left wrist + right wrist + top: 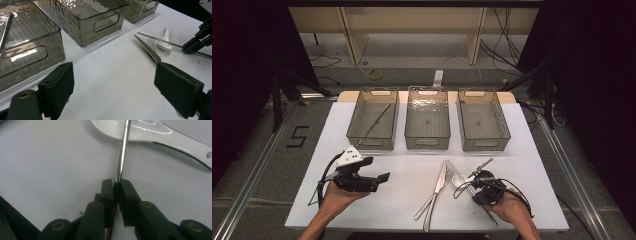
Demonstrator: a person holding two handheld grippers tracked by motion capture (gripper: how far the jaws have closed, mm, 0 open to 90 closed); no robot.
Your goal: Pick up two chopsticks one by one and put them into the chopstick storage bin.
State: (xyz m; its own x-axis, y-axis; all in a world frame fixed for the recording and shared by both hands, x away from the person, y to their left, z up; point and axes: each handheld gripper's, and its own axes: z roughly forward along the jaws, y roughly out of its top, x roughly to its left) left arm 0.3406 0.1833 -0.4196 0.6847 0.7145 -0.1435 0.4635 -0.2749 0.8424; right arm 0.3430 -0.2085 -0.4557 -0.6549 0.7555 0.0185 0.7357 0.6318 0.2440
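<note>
A person sits at a white table (pixel 362 210) holding a gripper in each hand. The right gripper (pixel 116 185), at the near right of the table, has its jaws pinched tight on a thin metal chopstick (pixel 123 152). The chopstick runs out ahead of the jaws and crosses over the bowl of a white spoon (pixel 150 132) that lies on the table just beyond. In the high view, the chopstick (pixel 483 164) pokes out toward the far right from that gripper (pixel 476 184).

Just left of the spoon lie a knife (pixel 440 180) and a fork (pixel 452 172), crossing each other.

The left gripper (pixel 382 179) hovers at the near left, its jaws spread wide and holding nothing.

Along the far side stand three clear bins. The left bin (pixel 373 137) holds another chopstick (pixel 377 120); the middle bin (pixel 427 140) and right bin (pixel 484 142) look empty.
</note>
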